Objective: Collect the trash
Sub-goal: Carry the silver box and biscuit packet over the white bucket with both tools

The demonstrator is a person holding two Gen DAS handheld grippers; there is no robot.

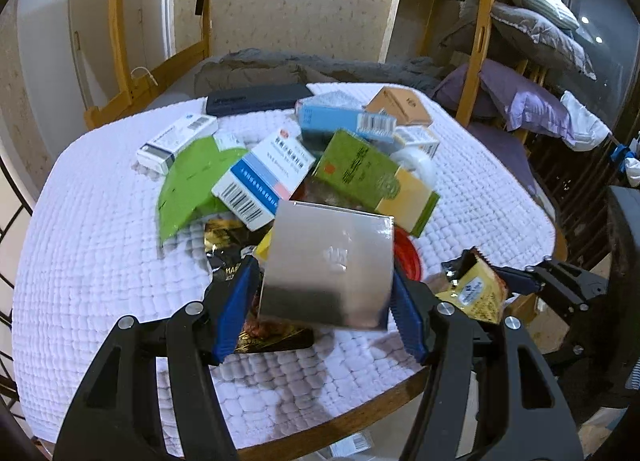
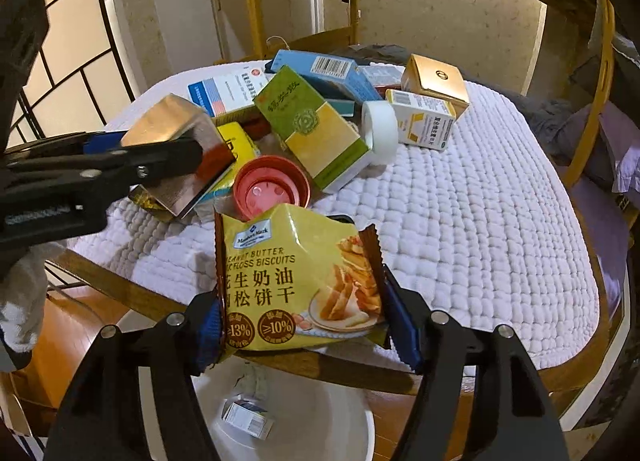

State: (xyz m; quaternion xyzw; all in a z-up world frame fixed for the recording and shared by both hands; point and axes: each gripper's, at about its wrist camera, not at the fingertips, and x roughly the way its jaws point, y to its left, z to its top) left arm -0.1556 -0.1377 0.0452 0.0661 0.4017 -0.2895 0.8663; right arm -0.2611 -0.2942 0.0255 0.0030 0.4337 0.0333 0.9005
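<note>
My left gripper (image 1: 324, 289) is shut on a shiny silver box (image 1: 328, 265) and holds it just above the pile; it also shows in the right wrist view (image 2: 180, 149). My right gripper (image 2: 300, 301) is shut on a yellow biscuit wrapper (image 2: 296, 277), held over the table's near edge; the wrapper also shows in the left wrist view (image 1: 472, 293). A pile of trash lies on the white quilted table cover (image 1: 100, 261): a green and yellow box (image 2: 316, 129), a red lid (image 2: 272, 187), a white and blue medicine box (image 1: 260, 181) and a green wrapper (image 1: 192, 181).
A white bin (image 2: 304, 417) stands on the floor under the table edge with a small box (image 2: 248, 419) in it. A gold box (image 2: 436, 81), a tape roll (image 2: 380, 125) and a dark flat case (image 1: 256, 99) lie farther back. A wooden bunk frame (image 1: 478, 41) stands behind.
</note>
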